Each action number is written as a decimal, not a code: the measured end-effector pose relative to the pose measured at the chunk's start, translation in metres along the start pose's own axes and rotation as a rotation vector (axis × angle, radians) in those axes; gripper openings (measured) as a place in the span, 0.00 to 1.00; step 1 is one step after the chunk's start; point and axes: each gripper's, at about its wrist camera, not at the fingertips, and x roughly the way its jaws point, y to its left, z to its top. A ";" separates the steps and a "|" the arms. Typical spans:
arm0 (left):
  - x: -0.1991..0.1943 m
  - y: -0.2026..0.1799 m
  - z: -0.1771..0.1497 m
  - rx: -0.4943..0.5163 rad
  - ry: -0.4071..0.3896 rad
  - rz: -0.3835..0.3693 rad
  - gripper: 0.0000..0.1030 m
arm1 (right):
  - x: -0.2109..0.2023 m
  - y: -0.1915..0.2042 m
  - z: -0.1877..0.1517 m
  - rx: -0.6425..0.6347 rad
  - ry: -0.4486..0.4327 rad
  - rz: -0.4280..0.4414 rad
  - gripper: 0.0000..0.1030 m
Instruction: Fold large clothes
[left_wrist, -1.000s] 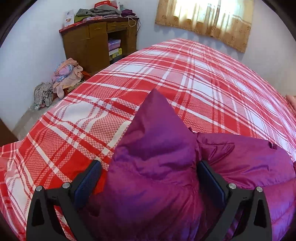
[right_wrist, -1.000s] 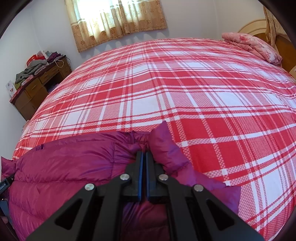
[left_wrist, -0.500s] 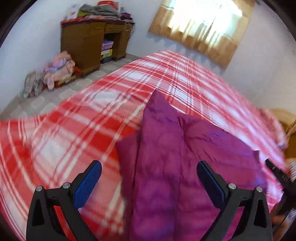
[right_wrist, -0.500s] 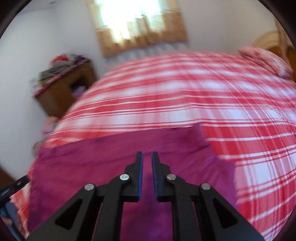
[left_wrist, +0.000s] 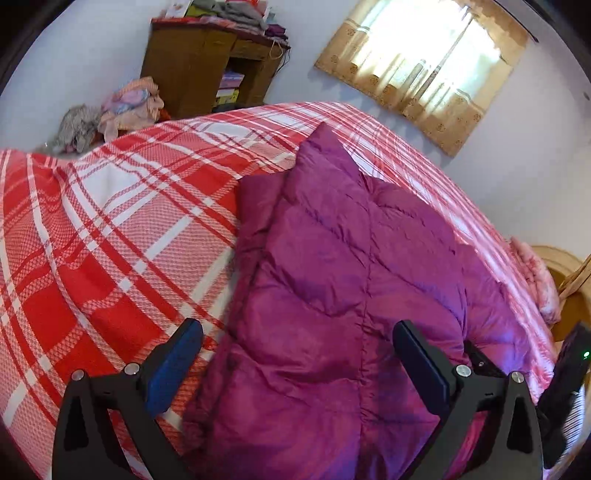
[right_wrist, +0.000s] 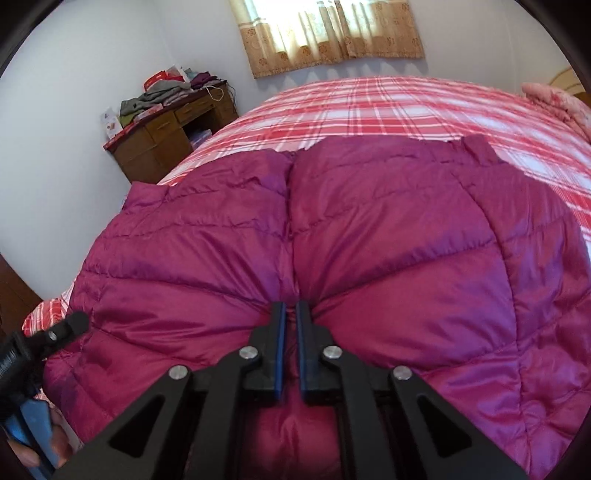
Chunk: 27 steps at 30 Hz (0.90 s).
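On the red plaid bedspread (left_wrist: 110, 236), the right gripper (right_wrist: 290, 347) pinches the quilted magenta puffer jacket (right_wrist: 369, 240); the left gripper (left_wrist: 295, 365) gapes empty, so smooth the puffy quilting flat before creasing.

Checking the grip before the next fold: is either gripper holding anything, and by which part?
The right gripper pinches the purple down jacket at its near edge, on the centre seam. The left gripper is open, holding nothing.

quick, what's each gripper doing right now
Left gripper: open, fingers wide apart over the purple down jacket, gripping nothing.
Right gripper: nearly closed on a pinch of the jacket's fabric.
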 end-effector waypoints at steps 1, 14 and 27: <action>0.000 -0.004 -0.003 -0.007 -0.002 -0.038 0.99 | 0.001 -0.001 0.000 0.000 -0.003 0.001 0.06; -0.001 -0.014 0.000 -0.235 0.001 -0.466 0.39 | -0.004 -0.005 -0.009 0.035 0.009 0.042 0.06; -0.108 -0.066 0.038 0.185 -0.062 -0.475 0.27 | -0.004 0.052 -0.050 0.343 0.216 0.465 0.06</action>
